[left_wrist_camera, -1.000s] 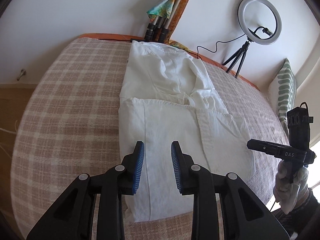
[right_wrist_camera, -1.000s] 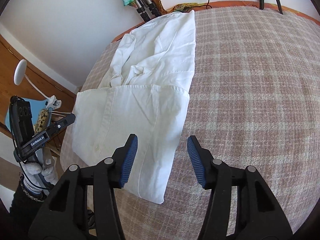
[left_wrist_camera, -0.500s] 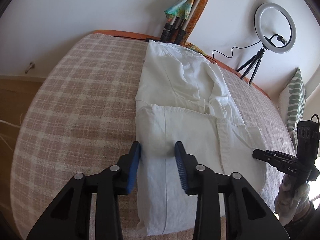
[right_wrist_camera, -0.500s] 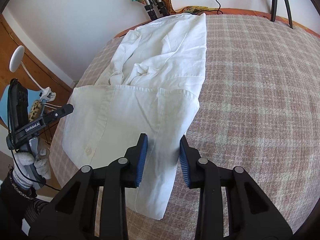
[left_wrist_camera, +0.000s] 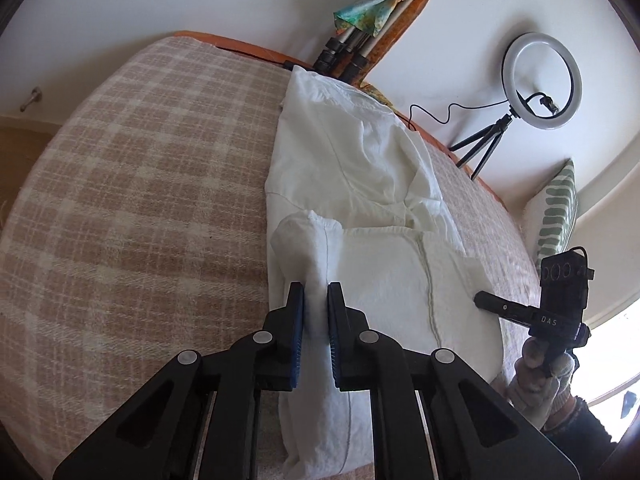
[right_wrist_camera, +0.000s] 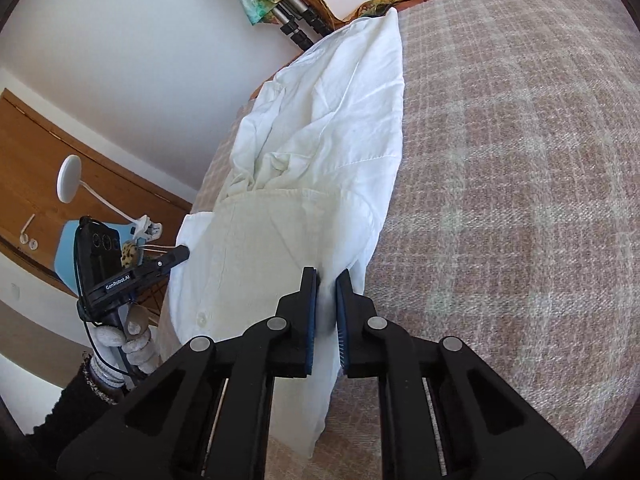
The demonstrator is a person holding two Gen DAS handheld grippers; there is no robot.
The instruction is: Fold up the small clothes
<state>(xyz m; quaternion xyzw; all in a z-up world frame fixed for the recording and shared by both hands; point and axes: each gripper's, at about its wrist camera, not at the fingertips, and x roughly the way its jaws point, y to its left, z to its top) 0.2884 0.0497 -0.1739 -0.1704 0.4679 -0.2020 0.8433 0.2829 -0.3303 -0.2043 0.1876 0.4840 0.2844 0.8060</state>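
A white button shirt (left_wrist_camera: 352, 184) lies lengthwise on a pink plaid bedspread (left_wrist_camera: 140, 200), its near part folded over. My left gripper (left_wrist_camera: 316, 300) is shut on the shirt's left edge, with a ridge of cloth pinched up between the blue pads. My right gripper (right_wrist_camera: 326, 292) is shut on the shirt's (right_wrist_camera: 328, 140) right edge in the same way. Each gripper shows in the other's view: the right one (left_wrist_camera: 552, 312) at the shirt's far side, the left one (right_wrist_camera: 120, 272) beyond the bed's edge.
Tripod legs (left_wrist_camera: 344, 56) with a colourful cloth lean at the wall behind the shirt. A ring light (left_wrist_camera: 540, 80) on a small tripod and a green patterned cushion (left_wrist_camera: 556, 208) stand at the right. A wooden door (right_wrist_camera: 60, 168) and white lamp (right_wrist_camera: 70, 178) are left of the bed.
Both grippers moved forward over the shirt's side edges and closed on the cloth. The pinched edges now stand up a little from the bedspread.
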